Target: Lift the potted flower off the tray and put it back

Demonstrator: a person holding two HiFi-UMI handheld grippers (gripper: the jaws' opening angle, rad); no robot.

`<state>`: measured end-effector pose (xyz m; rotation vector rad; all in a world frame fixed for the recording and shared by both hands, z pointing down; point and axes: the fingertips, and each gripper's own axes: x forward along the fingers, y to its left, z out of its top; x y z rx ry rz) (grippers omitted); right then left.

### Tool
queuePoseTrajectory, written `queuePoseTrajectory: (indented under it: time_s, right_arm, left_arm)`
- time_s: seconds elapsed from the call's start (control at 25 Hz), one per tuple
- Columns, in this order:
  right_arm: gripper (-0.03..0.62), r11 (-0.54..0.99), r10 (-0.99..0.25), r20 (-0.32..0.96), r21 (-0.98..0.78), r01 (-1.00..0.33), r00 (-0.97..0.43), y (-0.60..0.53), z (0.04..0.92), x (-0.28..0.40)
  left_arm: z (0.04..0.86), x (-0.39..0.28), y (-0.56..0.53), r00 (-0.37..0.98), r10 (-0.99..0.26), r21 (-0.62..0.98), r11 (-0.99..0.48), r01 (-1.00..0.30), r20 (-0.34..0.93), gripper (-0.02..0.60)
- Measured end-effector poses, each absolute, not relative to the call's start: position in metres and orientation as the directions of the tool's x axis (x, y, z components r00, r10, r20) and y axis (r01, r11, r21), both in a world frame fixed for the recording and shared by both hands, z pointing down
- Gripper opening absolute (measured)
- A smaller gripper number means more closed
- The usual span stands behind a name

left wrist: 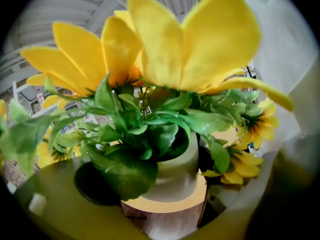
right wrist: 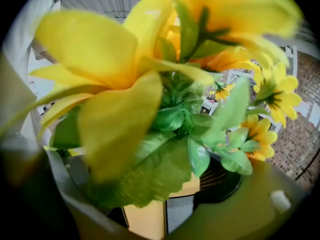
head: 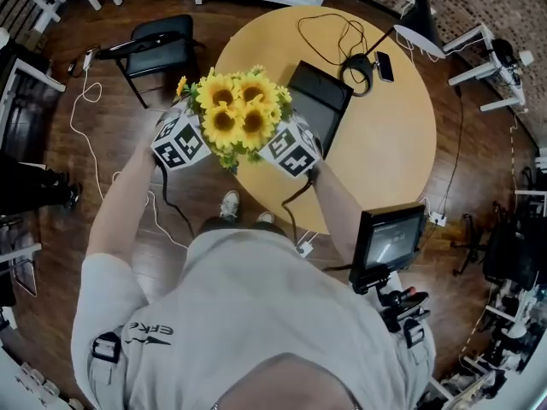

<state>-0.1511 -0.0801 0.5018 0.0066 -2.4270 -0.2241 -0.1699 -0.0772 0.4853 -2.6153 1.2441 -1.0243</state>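
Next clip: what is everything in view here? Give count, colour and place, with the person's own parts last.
potted sunflowers: one, yellow blooms, green leaves, pale pot; held up over the table's near edge
table: one, round, yellowish wood; ahead of the person
tray: one, black; on the table, beyond the potted sunflowers
cables: several, black; looped on the table's far side
chair: one, black; on the floor, left of the table
screen: one, dark frame; by the person's right side
shirt: one, pale grey; bottom of the head view
left claw: one, black-and-white marker cube; jaws wide around the pot
right claw: one, same cube; jaws wide, on the opposite side
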Motion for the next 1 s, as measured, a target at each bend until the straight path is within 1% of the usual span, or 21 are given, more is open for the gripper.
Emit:
queuePoseTrajectory:
  time_s: [0.24,0.6,1.0]
  right_arm:
    - [0.430,0.993,-0.038,0.680,0.107,0.048,-0.732,-0.089,0.541,-0.161]
    - [0.430,0.999,-0.034,0.740,0.035,-0.012,-0.671,-0.084,0.606,-0.166]
    - [0.428,0.994,-0.074,0.779,0.009,-0.106,-0.622,-0.102,0.663,-0.167]
  left_arm:
    - [0.524,-0.181,-0.088,0.479,-0.671,-0.262,-0.698,-0.667,0.566,0.491]
    - [0.592,-0.187,-0.086,0.536,-0.581,-0.145,-0.749,-0.647,0.612,0.489]
    - [0.650,-0.189,-0.106,0.588,-0.505,-0.099,-0.805,-0.584,0.632,0.485]
